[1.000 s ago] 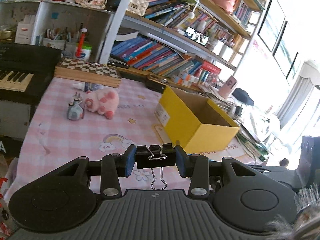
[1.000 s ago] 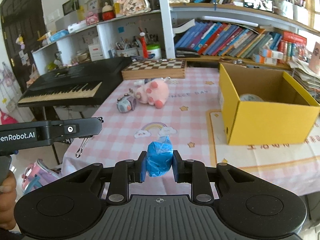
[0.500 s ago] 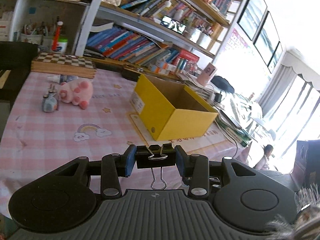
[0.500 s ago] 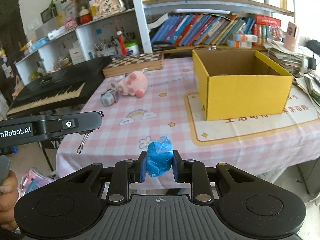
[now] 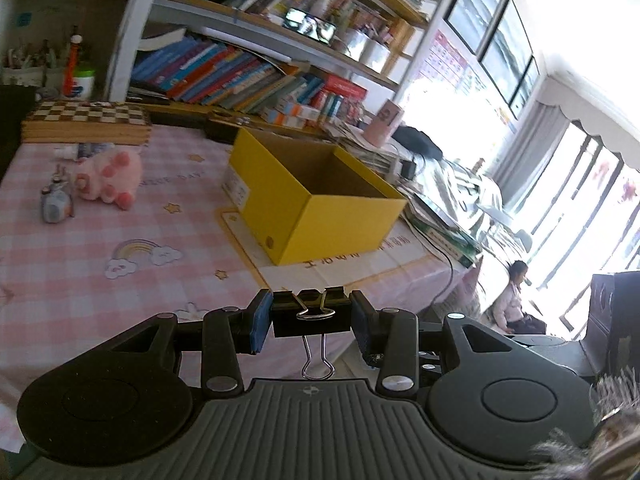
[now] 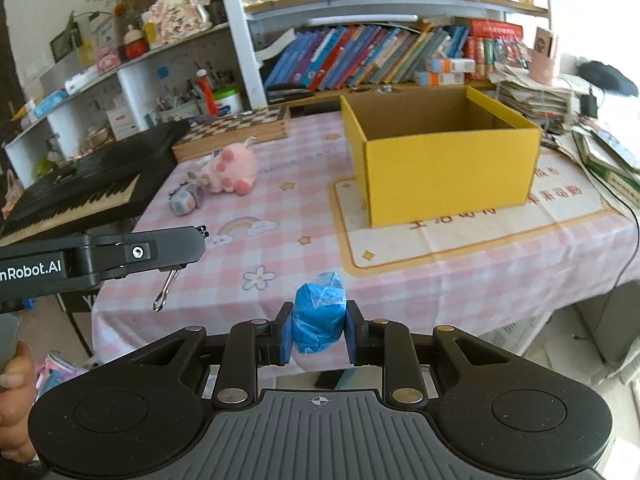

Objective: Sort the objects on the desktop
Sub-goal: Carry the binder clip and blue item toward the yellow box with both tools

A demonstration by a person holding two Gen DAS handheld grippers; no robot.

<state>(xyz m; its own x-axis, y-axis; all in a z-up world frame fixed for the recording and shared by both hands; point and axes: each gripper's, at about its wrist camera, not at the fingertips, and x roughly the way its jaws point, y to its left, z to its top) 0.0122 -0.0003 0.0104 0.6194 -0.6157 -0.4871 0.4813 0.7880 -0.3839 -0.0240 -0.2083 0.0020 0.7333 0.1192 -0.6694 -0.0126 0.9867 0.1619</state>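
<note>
Both jaws loaded: left gripper (image 5: 312, 316) clamps binder clip (image 5: 311, 312); right gripper (image 6: 319, 330) pinches blue wrapped lump (image 6: 319, 320), short of yellow box (image 6: 448, 172).

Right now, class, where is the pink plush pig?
In the right wrist view the pink plush pig lies on the checked tablecloth, left of the yellow box, between the chessboard and a small grey toy.

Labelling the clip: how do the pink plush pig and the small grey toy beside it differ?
The pink plush pig is soft, pink and bigger; the small grey toy is hard-looking, grey-blue and smaller. The pig lies nearer the chessboard, the toy nearer the table edge. Both rest on the checked tablecloth.
</note>
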